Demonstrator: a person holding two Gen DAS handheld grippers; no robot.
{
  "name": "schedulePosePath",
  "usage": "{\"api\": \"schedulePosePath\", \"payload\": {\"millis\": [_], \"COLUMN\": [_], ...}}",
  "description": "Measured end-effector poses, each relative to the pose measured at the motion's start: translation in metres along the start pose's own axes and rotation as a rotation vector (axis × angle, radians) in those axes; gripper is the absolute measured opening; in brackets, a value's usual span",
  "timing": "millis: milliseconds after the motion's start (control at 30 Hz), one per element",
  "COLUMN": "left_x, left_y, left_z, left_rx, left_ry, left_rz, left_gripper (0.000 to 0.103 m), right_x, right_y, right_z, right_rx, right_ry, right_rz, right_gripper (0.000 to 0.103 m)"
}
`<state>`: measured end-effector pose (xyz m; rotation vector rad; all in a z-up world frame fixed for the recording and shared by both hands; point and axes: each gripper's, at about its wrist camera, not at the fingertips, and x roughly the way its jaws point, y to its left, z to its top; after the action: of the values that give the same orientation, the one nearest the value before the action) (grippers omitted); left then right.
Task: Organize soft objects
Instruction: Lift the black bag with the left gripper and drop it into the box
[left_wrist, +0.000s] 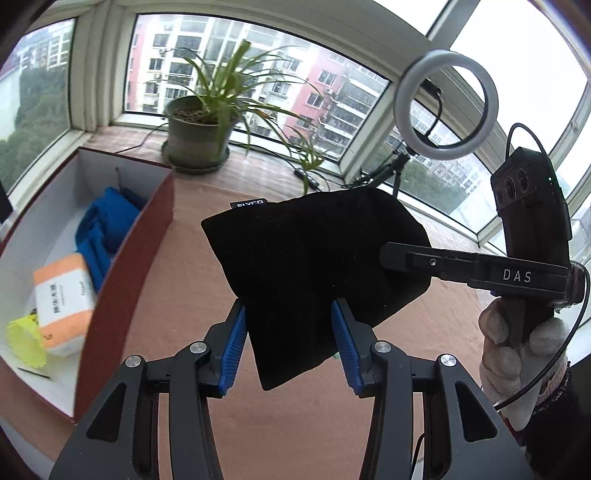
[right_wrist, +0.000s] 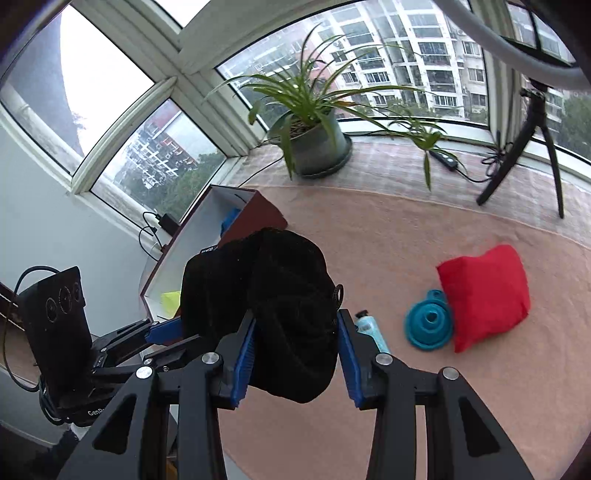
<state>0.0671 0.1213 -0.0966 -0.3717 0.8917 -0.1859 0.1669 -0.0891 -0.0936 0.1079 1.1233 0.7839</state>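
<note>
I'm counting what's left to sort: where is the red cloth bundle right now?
In the right wrist view, the red cloth bundle lies on the pink mat at the right, touching the teal funnel, with the tripod behind it.

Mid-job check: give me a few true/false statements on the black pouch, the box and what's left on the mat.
1. The black pouch is held up off the mat. True.
2. The box is empty. False: it holds a blue cloth, an orange-and-white pack and a yellow item.
3. The red cushion lies on the mat beside a teal funnel. True.
4. The red cushion is in the box. False: on the mat.
</note>
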Motion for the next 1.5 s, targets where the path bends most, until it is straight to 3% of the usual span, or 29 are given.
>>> {"api": "schedulePosePath", "payload": {"millis": [400, 800, 1000, 1067, 1100, 1167, 1500], "left_x": [-0.036, -0.029, -0.025, -0.023, -0.023, -0.024, -0.029], "left_y": [0.114, 0.184, 0.192, 0.193, 0.194, 0.195, 0.189], "left_z": [0.005, 0.012, 0.014, 0.015, 0.016, 0.015, 0.012], "left_rx": [-0.133, -0.226, -0.220, -0.213, -0.213, -0.215, -0.225], "left_ry": [-0.047, -0.022, -0.016, -0.007, -0.003, -0.010, -0.028], "left_rz": [0.106, 0.190, 0.221, 0.241, 0.257, 0.283, 0.285], "left_gripper": [0.044, 0.044, 0.045, 0.049, 0.057, 0.066, 0.066], "right_x": [0.103, 0.184, 0.194, 0.194, 0.192, 0.188, 0.166], "right_y": [0.101, 0.152, 0.159, 0.159, 0.159, 0.160, 0.151], "right_z": [0.052, 0.081, 0.088, 0.091, 0.092, 0.092, 0.083], "right_rx": [-0.128, -0.238, -0.270, -0.277, -0.280, -0.294, -0.310], "right_ry": [0.077, 0.133, 0.115, 0.107, 0.097, 0.077, 0.041], "right_rz": [0.038, -0.040, -0.087, -0.104, -0.113, -0.123, -0.151], "right_gripper": [0.038, 0.038, 0.040, 0.052, 0.062, 0.066, 0.067]}}
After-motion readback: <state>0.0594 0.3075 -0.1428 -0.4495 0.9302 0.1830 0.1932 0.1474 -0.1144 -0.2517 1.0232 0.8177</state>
